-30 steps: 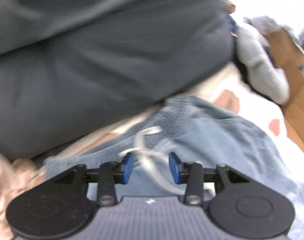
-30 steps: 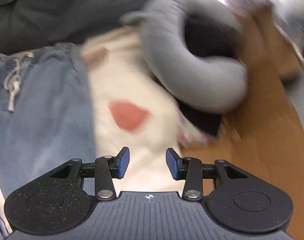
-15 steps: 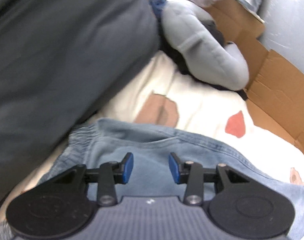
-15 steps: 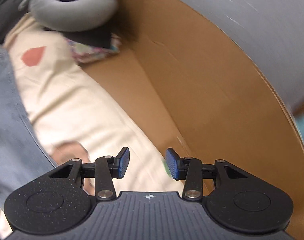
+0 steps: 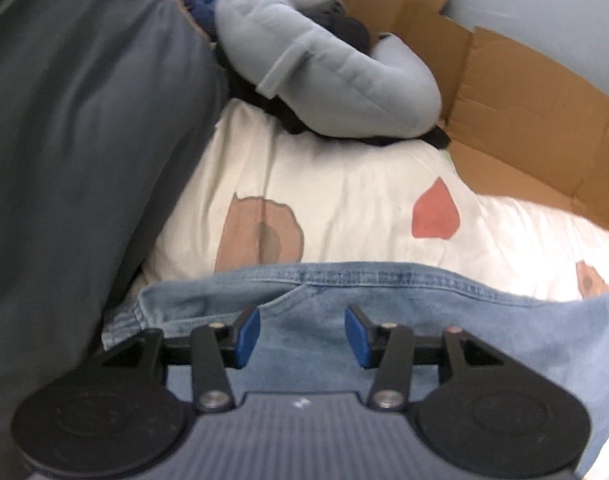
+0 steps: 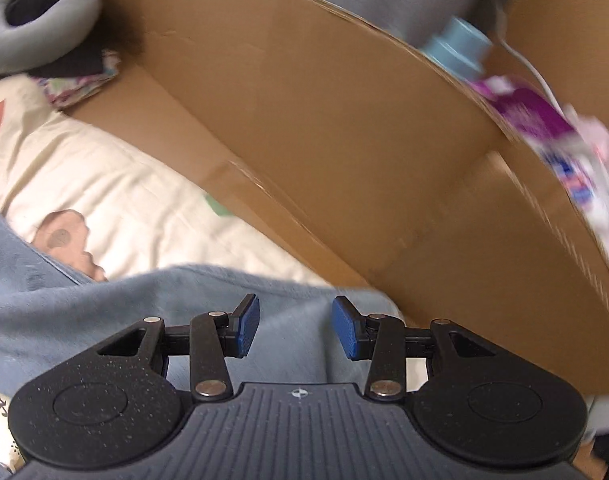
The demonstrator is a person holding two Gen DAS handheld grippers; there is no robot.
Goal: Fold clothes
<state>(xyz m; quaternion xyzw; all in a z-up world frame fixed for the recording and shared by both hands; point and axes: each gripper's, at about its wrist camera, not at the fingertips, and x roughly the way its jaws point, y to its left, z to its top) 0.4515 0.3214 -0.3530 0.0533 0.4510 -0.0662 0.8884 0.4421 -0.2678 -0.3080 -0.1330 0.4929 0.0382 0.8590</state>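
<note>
Both spread and empty, the left hand-held gripper (image 5: 302,336) and right hand-held gripper (image 6: 295,328) have swung over the denim pants (image 5: 384,304), apparently poised to grasp for a fold.

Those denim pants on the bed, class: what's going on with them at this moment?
A person holds a gripper in each hand above light blue denim pants spread on a cream patterned sheet. The left gripper hangs open over the waistband end; the right gripper hangs open over another part, beside a cardboard box. Neither has gripped the fabric, so no fold is under way yet.
</note>
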